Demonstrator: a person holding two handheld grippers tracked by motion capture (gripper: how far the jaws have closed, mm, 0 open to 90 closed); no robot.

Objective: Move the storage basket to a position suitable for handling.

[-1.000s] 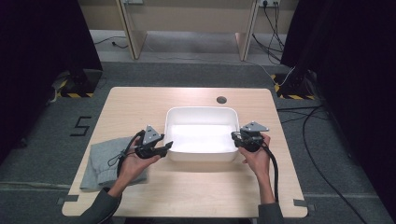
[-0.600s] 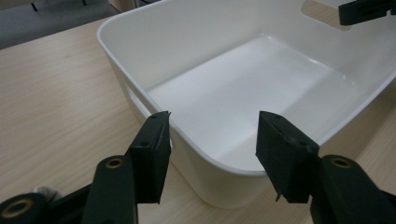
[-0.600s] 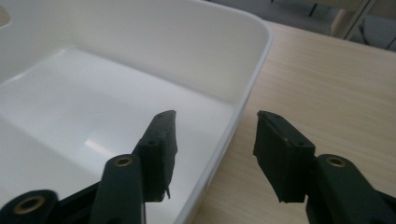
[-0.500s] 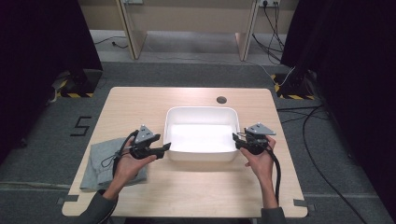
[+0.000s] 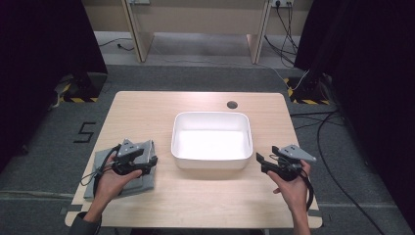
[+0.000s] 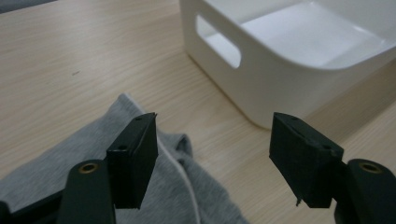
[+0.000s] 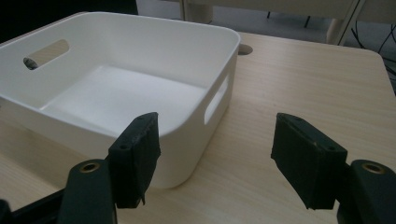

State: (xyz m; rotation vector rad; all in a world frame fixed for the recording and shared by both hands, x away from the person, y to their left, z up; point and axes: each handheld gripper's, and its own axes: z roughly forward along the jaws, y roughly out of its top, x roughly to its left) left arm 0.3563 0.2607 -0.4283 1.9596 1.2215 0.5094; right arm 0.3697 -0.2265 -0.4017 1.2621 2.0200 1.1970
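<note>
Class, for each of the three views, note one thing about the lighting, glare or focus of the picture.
High view: the white bin's floor is washed out by glare, while both side margins sink into near black. Left gripper view: the bin again blows out, and the grey cloth looks soft. Right gripper view: light is even, and the bin casts a soft shadow on the table.

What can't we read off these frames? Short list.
- Grey cloth: high view, the left tool and hand cover most of it; left gripper view, the bottom edge and the jaws cut it off. What garment it is cannot be told.
- White bin: right gripper view, its left side runs off the frame.
- Round hole in the table: high view, too small to tell whether it is capped.
</note>
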